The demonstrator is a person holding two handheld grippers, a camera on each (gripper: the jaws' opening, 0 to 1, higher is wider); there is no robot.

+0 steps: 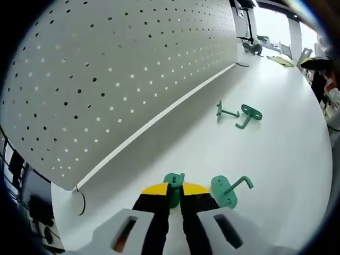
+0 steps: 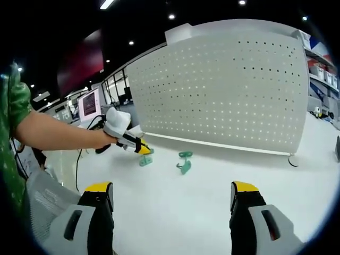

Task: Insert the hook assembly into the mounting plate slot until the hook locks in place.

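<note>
My left gripper (image 1: 175,191) is shut on a green hook assembly (image 1: 173,183) low over the white table. A second green hook (image 1: 230,190) lies just to its right, touching neither jaw. Two more green hooks (image 1: 227,112) (image 1: 248,116) lie farther out near the foot of the white perforated mounting plate (image 1: 106,79), which stands upright along the table. In the right gripper view the left gripper (image 2: 139,147) sits in a person's hand by the plate (image 2: 228,90), with green hooks (image 2: 184,162) on the table. My right gripper (image 2: 171,188) stands open, holding nothing.
The white table (image 1: 276,159) stretches wide to the right of the plate. A black cable (image 1: 81,202) curls at the plate's near corner. A person's bare forearm (image 2: 58,133) reaches in from the left. Monitors and desks (image 2: 89,105) stand behind.
</note>
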